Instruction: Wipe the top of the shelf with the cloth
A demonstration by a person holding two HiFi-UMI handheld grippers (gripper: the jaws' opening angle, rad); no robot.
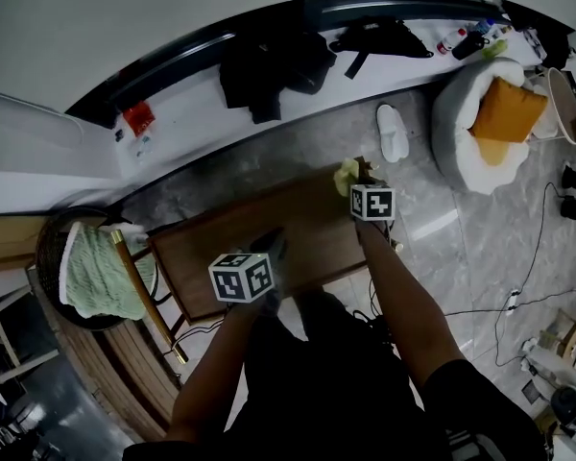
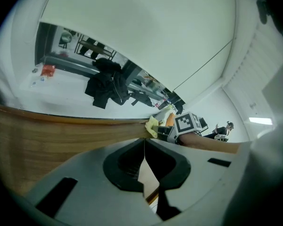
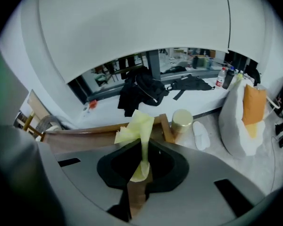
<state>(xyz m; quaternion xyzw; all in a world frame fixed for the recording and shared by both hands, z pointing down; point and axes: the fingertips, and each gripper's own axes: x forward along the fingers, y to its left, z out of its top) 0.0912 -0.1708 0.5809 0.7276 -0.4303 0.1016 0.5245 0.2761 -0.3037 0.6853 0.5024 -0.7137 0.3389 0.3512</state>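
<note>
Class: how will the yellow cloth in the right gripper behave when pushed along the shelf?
Probably floppy: the cloth bunches in folds beyond the right gripper. Likely light: a narrow pinch holds it. It may crumple on the shelf top.

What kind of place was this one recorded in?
Likely a lived-in indoor room, maybe a home mock-up: a white beanbag with an orange cushion, a slipper on the stone floor, black clothes on a white ledge.
</note>
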